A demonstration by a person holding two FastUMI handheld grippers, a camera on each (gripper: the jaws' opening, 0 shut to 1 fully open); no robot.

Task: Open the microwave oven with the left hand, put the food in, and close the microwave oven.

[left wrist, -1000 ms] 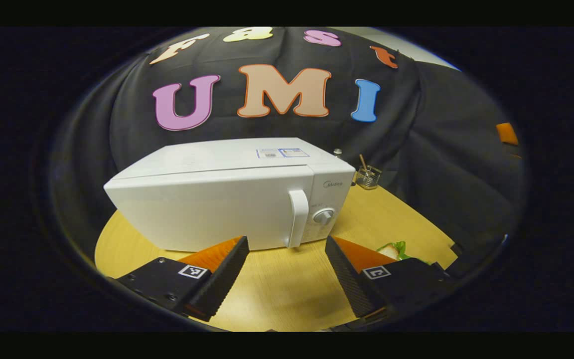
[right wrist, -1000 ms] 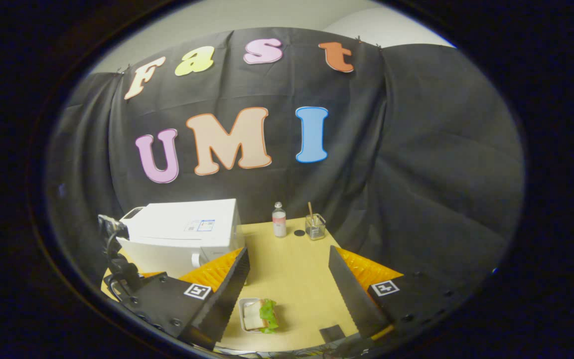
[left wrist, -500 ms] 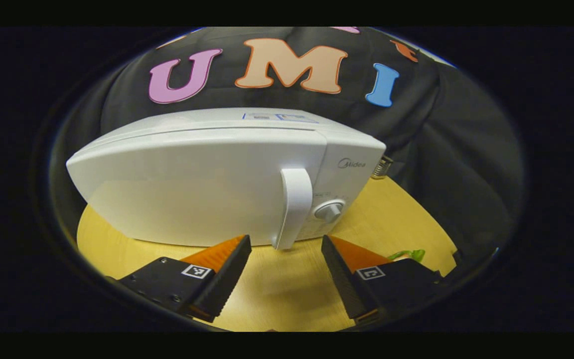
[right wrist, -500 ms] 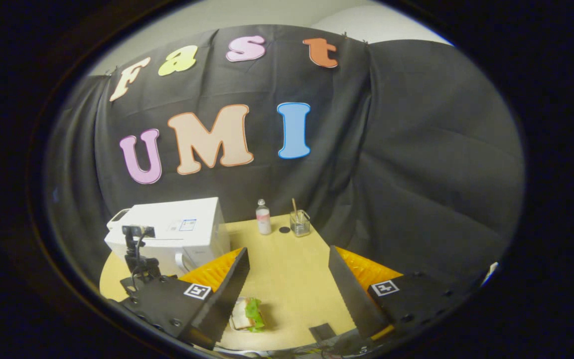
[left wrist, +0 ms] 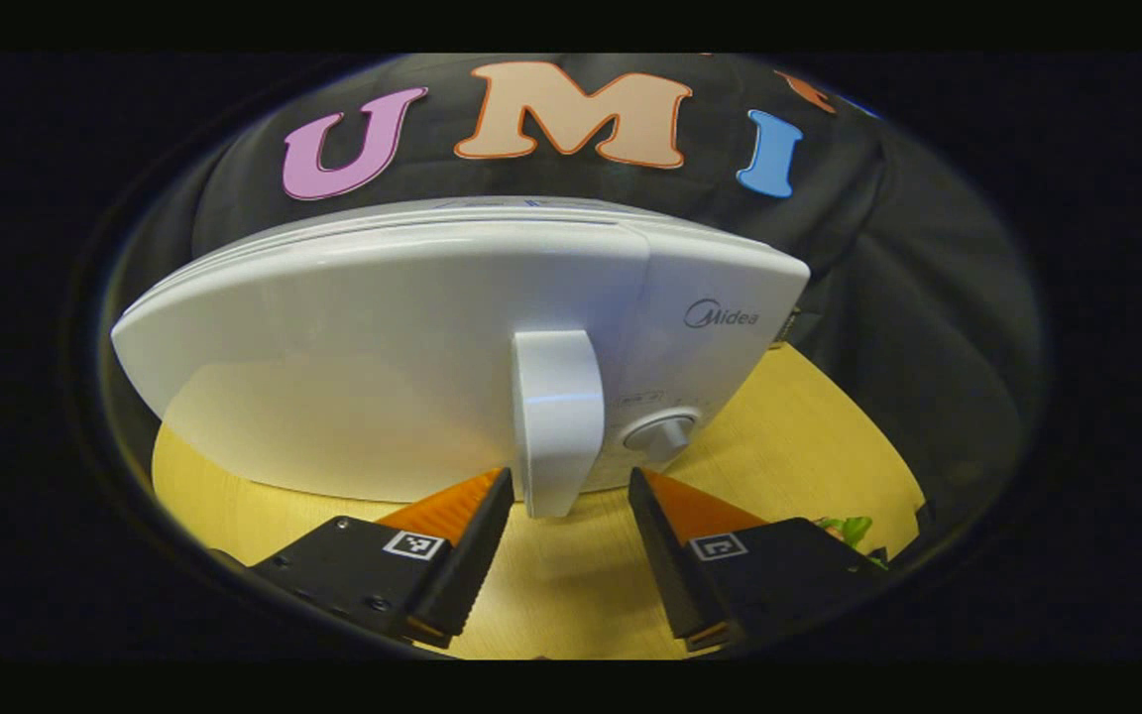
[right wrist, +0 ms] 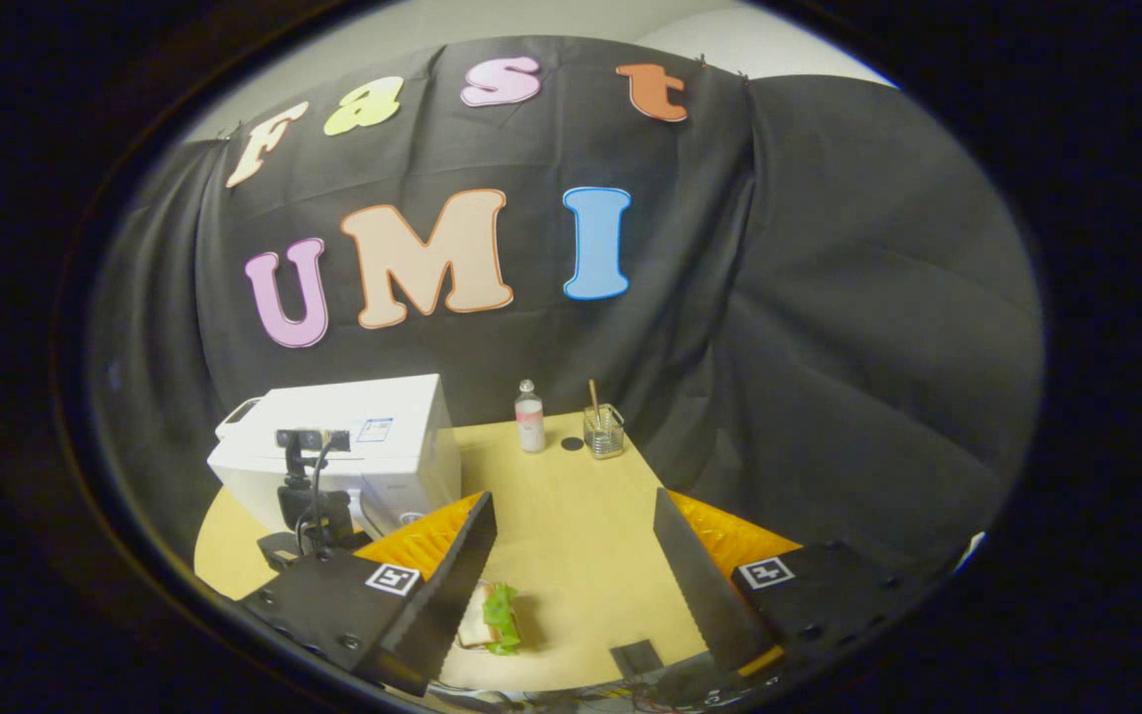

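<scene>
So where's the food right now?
In the right gripper view, the sandwich lies on the wooden table, in front of the microwave, partly behind the right gripper's near finger.

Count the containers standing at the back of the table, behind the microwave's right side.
2. A small capped bottle stands nearest the microwave oven; a clear glass jar with a stick in it stands to its right. Others may be hidden behind the oven.
</scene>
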